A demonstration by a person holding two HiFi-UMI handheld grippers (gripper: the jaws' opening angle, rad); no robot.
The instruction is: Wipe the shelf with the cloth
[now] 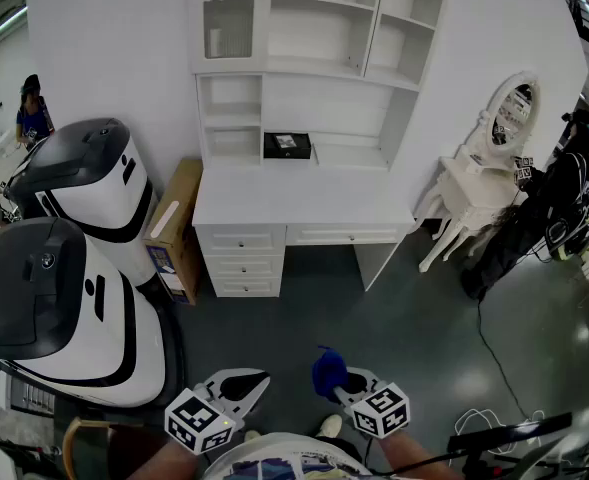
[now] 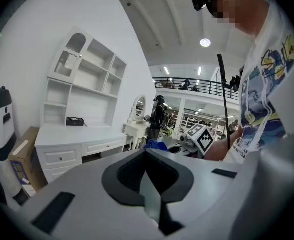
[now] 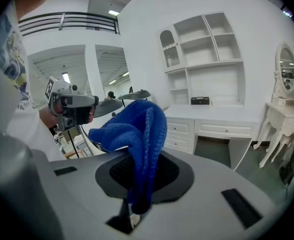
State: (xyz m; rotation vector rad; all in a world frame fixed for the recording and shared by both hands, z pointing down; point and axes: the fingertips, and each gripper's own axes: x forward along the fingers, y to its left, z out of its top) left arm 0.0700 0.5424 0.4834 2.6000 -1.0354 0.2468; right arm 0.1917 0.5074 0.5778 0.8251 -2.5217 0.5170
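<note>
Two claws held low, side by side | right claw (image 3: 133, 211) clamped on the blue cloth (image 3: 137, 131) (it bunches up above the jaws) | left claw (image 2: 150, 186) pressed together, nothing in it | white shelf (image 1: 314, 43) well ahead of both claws, apart from the cloth, above a white worktop (image 1: 299, 203) | black box (image 1: 287, 145) on a lower ledge

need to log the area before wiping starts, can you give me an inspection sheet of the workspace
surface: white desk top, nothing seen on it; shelf above it
job's things: blue cloth pinched in right gripper, well short of the shelf
clutter: black box in a low shelf niche; cardboard box beside the desk
grippers: left gripper shut, empty; right shut on cloth
cables: black cable on floor at right
surroundings: two machines left, vanity table right, person far left
</note>
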